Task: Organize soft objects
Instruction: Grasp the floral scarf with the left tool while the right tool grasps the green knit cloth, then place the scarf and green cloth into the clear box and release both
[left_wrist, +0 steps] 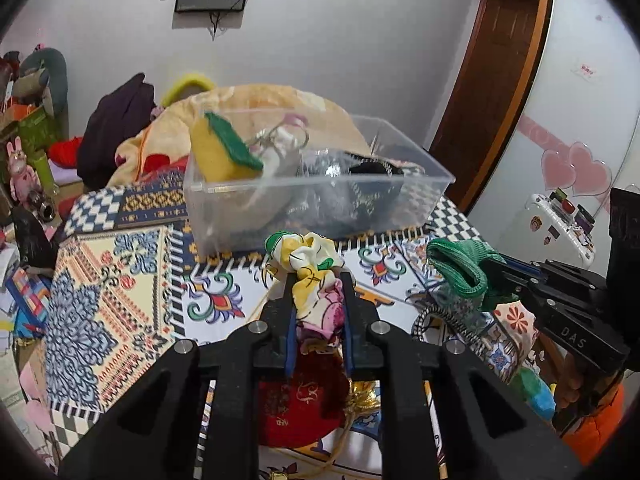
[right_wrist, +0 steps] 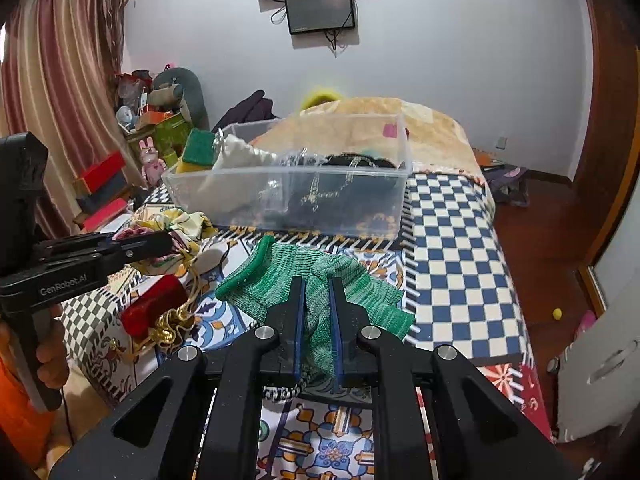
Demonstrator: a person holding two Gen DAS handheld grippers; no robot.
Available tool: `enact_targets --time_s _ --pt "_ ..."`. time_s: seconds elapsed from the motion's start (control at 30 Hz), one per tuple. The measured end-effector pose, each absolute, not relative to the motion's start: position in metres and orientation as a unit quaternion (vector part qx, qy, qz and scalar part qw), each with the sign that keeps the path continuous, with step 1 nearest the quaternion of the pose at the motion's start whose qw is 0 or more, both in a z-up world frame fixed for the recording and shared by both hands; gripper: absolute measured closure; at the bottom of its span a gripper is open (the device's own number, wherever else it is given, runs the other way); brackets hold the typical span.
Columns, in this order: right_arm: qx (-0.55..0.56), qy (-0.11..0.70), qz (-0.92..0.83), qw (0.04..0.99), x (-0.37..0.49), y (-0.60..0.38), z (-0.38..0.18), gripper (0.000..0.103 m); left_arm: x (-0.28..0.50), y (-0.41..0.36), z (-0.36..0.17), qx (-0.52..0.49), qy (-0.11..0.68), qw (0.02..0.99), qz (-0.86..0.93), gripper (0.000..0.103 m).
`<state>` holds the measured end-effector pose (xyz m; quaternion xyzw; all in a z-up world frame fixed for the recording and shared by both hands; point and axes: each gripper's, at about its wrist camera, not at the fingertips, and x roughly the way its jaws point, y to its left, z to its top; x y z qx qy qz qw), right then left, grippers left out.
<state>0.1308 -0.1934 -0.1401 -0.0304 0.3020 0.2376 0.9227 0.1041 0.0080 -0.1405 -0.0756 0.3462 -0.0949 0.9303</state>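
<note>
My left gripper (left_wrist: 318,280) is shut on a yellow floral cloth pouch (left_wrist: 308,258) and holds it above the patterned bedspread, just in front of the clear plastic bin (left_wrist: 420,196). My right gripper (right_wrist: 317,286) is shut on a green knitted glove (right_wrist: 280,276) and holds it over the bedspread in front of the bin (right_wrist: 384,208). The bin holds a yellow-green sponge (left_wrist: 224,150), a white item and dark shiny items. A red drawstring pouch with gold trim (right_wrist: 154,310) lies on the bed below the left gripper. The glove also shows in the left wrist view (left_wrist: 460,270).
A black-and-white cord (left_wrist: 436,320) lies on the bedspread under the glove. A folded orange blanket (right_wrist: 380,120) lies behind the bin. Boxes, toys and a pink rabbit figure (right_wrist: 151,160) crowd the left side. The bed's right edge drops to a wooden floor (right_wrist: 552,240).
</note>
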Motion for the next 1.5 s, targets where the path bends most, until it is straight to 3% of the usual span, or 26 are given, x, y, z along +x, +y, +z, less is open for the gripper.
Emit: enact_targets --time_s 0.7,1.5 --pt "-0.057 0.204 0.21 0.955 0.176 -0.173 -0.065 0.093 0.148 0.004 -0.061 -0.044 0.266 0.959 -0.09 0.086" --pt "-0.092 0.29 0.214 0.928 0.245 -0.139 -0.115 0.093 0.245 -0.008 -0.126 -0.016 0.357 0.932 -0.067 0.086"
